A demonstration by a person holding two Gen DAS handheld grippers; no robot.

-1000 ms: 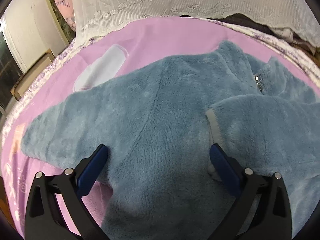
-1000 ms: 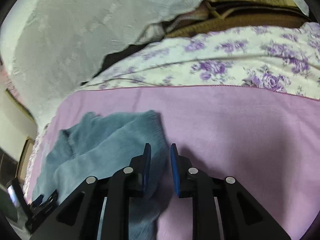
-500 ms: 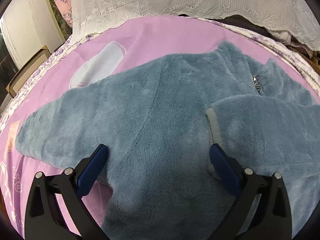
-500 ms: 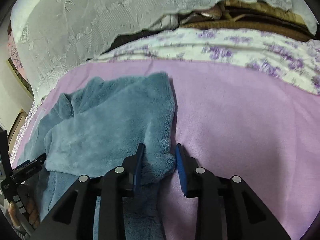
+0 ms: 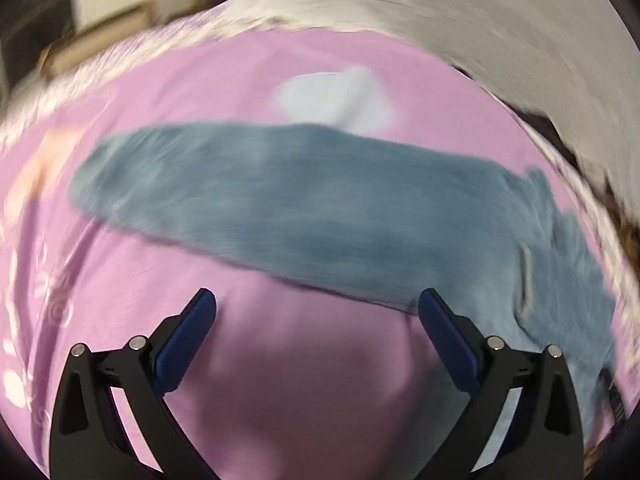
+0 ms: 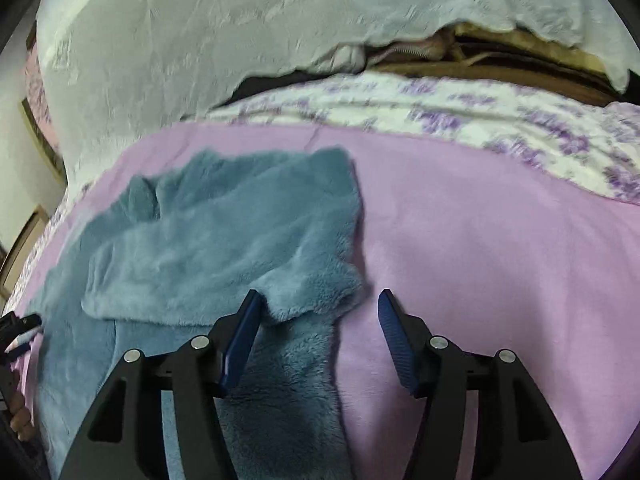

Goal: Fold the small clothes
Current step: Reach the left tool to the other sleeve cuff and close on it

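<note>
A blue fleece jacket [image 6: 208, 240] lies on the pink blanket [image 6: 480, 260], one sleeve folded across its body. My right gripper [image 6: 319, 298] hovers at the jacket's right edge with its jaws opening. The folded corner of fleece lies between them beside the left finger [image 6: 244, 328], and neither pad presses on it. In the blurred left wrist view the other sleeve [image 5: 280, 196] stretches out across the blanket [image 5: 312, 380]. My left gripper [image 5: 316, 300] stands wide open over bare blanket just short of that sleeve, holding nothing. It shows small at the far left as left gripper [image 6: 20, 324].
A white flat item [image 5: 336, 100] lies on the blanket beyond the sleeve. White lace bedding [image 6: 200, 40] and a purple-flowered sheet [image 6: 480, 120] are piled at the back. A person's fingers [image 6: 20, 416] show at the left edge.
The right jaws have opened and let go of the fleece edge they were shut on. The left gripper has swung sideways off the jacket's body to the outstretched sleeve, still open.
</note>
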